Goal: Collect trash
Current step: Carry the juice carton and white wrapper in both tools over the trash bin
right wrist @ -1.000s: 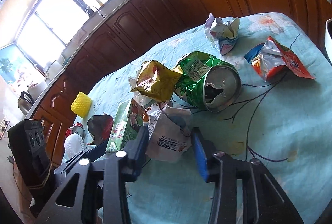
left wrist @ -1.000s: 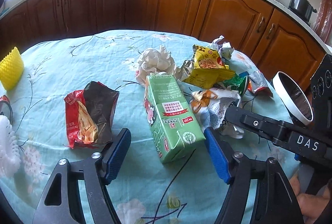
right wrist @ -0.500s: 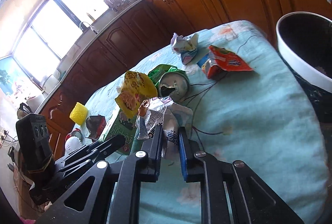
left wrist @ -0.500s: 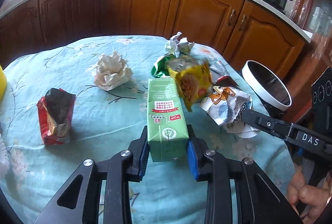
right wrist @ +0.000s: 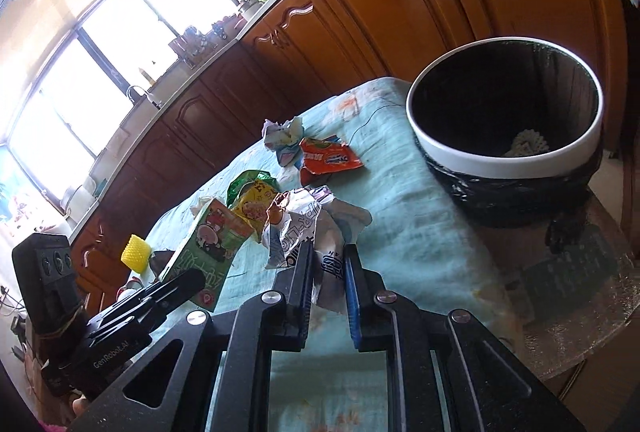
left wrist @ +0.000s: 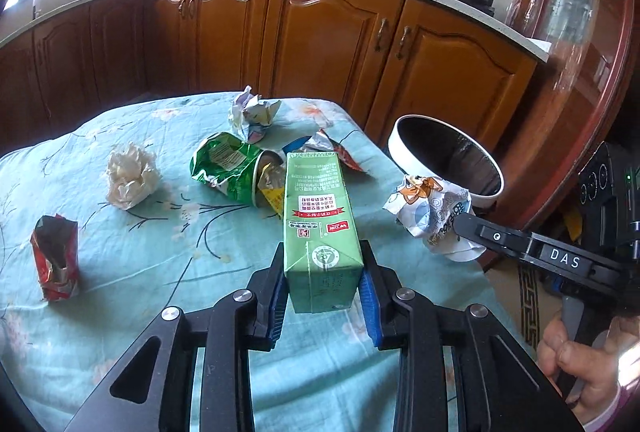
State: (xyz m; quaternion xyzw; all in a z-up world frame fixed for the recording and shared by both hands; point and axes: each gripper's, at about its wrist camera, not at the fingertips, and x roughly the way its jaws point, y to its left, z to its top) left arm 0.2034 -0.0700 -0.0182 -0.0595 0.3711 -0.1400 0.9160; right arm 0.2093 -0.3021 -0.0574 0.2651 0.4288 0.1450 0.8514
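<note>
Now the tall green paper drink carton (left wrist: 320, 228) sits squeezed in the left gripper (left wrist: 324, 296), up off the blue flowery table (left wrist: 132, 264). The right gripper (right wrist: 326, 292) pinches a crumpled white wrapper (right wrist: 308, 228). Carry both over the round white-rimmed bin (right wrist: 508, 161), then let go gently.

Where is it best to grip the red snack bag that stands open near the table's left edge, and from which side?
Judging by its pose, grip the red snack bag across its flattened upper part, just below the open mouth, coming from above. It stands upright and apart from other trash, so its two broad faces look free.
</note>
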